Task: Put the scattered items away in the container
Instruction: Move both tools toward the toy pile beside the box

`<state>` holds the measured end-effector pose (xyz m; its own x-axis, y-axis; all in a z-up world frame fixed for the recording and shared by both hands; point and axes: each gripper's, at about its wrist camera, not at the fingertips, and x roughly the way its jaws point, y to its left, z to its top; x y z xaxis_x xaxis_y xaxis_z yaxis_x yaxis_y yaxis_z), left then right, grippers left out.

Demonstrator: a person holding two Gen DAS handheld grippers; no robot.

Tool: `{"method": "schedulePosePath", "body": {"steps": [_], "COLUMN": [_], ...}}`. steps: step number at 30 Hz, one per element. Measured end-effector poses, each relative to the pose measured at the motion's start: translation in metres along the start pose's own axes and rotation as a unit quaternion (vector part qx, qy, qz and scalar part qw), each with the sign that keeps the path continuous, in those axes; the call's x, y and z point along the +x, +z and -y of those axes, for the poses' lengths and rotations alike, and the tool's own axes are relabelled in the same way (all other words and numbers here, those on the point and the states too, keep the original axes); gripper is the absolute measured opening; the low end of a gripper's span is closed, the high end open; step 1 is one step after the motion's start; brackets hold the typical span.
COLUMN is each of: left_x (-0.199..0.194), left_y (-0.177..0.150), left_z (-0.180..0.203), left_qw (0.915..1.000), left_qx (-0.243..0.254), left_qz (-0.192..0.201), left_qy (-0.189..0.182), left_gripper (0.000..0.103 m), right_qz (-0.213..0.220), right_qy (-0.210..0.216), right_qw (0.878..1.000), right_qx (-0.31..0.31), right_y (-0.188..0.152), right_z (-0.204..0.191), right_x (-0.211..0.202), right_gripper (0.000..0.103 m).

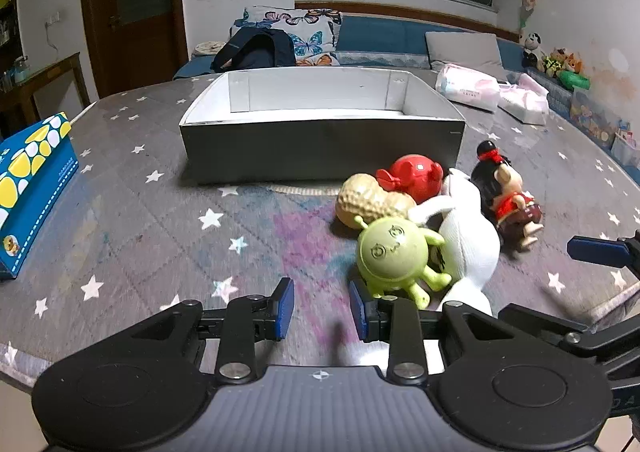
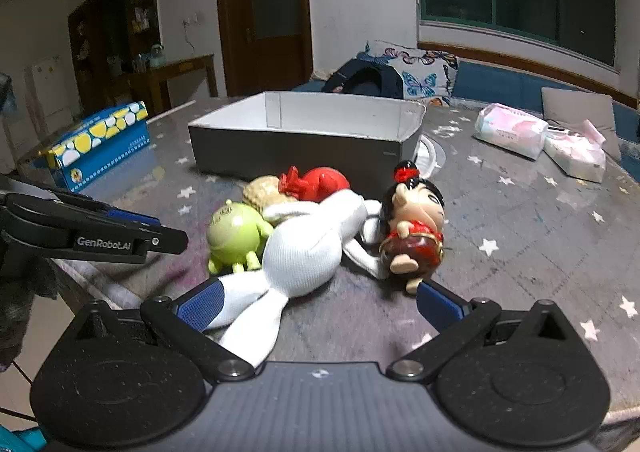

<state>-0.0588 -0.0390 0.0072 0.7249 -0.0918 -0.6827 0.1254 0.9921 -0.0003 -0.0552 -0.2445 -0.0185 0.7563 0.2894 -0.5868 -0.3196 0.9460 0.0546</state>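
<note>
A grey box [image 1: 320, 150] [image 2: 296, 148] with a white inside stands on the starred cloth, and no item shows inside it. In front of it lie a peanut toy [image 1: 370, 200] [image 2: 262, 190], a red toy [image 1: 416, 176] [image 2: 320, 182], a green round figure [image 1: 394, 254] [image 2: 234, 234], a white plush [image 1: 468, 236] [image 2: 304, 252] and a black-haired doll in red [image 1: 506, 196] [image 2: 416, 228]. My left gripper [image 1: 322, 310] is open and empty just left of the green figure. My right gripper [image 2: 318, 302] is open wide, its jaws on either side of the plush's lower part.
A blue and yellow tissue box [image 1: 30, 180] [image 2: 98, 144] sits at the table's left. Pink-white tissue packs [image 1: 470, 86] [image 2: 510, 134] lie at the back right. A bed with pillows and a dark backpack [image 1: 256, 50] is behind the table.
</note>
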Motion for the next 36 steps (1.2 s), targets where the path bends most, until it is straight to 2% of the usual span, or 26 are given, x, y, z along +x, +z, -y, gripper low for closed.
{"method": "schedulePosePath", "body": {"steps": [6,36], "left_x": [-0.006,-0.001], "left_y": [-0.007,-0.025], "left_z": [0.002,0.021], "left_qw": [1.0,0.9974], "left_qx": [0.003,0.053], "left_qz": [-0.004,-0.047], "left_qy": [0.004,0.017], "left_gripper": [0.034,0.034], "right_qz": [-0.014,-0.06], "right_qy": [-0.018,-0.031], "right_qw": [1.0,0.998], "right_qx": [-0.002,0.001], "right_y": [-0.006,-0.02], "right_z": [-0.002,-0.004], "right_x": [-0.001,0.003], "right_gripper": [0.103,0.103]}}
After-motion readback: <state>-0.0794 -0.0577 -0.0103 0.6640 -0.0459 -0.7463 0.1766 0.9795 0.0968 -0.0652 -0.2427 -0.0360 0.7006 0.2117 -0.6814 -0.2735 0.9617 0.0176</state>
